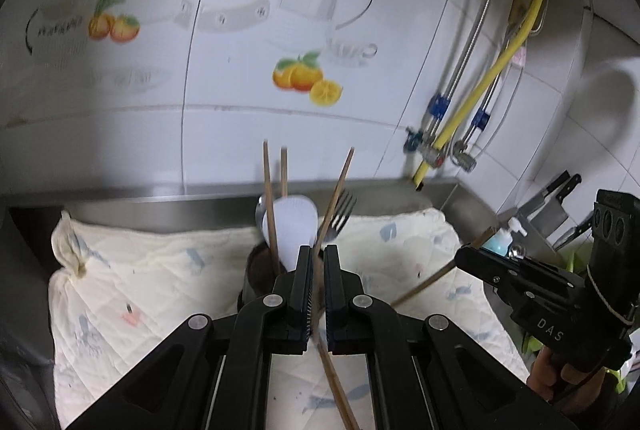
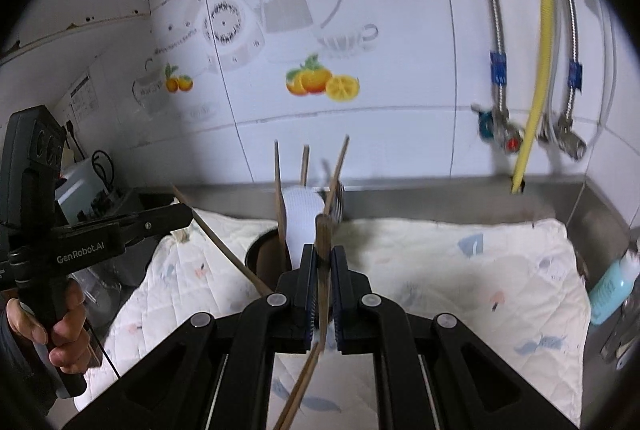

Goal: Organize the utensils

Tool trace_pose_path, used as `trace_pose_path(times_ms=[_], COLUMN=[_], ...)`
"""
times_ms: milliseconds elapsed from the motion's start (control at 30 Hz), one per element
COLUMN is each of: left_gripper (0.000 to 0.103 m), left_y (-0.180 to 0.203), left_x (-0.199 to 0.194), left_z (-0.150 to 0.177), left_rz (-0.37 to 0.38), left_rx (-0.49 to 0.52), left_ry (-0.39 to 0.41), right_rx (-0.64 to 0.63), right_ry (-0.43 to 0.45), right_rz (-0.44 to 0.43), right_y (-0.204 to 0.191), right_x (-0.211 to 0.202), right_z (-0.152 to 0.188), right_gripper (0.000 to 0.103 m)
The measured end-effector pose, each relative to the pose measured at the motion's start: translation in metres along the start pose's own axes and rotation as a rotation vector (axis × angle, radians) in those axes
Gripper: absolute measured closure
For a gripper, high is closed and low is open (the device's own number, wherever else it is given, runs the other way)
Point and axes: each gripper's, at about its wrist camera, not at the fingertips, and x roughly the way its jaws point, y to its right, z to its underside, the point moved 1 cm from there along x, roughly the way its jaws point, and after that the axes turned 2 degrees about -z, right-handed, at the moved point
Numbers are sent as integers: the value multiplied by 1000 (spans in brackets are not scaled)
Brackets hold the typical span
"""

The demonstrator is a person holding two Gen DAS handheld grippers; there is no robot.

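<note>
Left wrist view: left gripper [image 1: 317, 262] is pinching one chopstick [image 1: 335, 185], jaws nearly together; the cup [image 1: 260, 270] is sitting just ahead, below the tips, so tilting the stick upright should help. Right wrist view: right gripper [image 2: 323, 262] is clamping another chopstick [image 2: 322, 250], cup [image 2: 264, 256] just ahead-left.
</note>
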Motion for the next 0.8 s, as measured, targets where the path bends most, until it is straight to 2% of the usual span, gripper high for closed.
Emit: trace_pose_path(times_ms=[200,333,533,800], left_gripper=[98,98,98,98], left_y=[7,7,-2,-20], left_x=[-11,-10,9,41], left_z=[-27,-34,-19,16], left_rz=[6,5,-5,-20], left_rx=[41,55,46,33], left_ry=[49,58,2,-123], right_rx=[-36,-51,-56,-60], right_ry=[44,62,53,62], right_rz=[6,9,6,4], right_y=[-9,-14,-17,-21], right_x=[-4,-4,2,1], right_z=[-31,-42,-43,-52], right_gripper=[94,94,94,94])
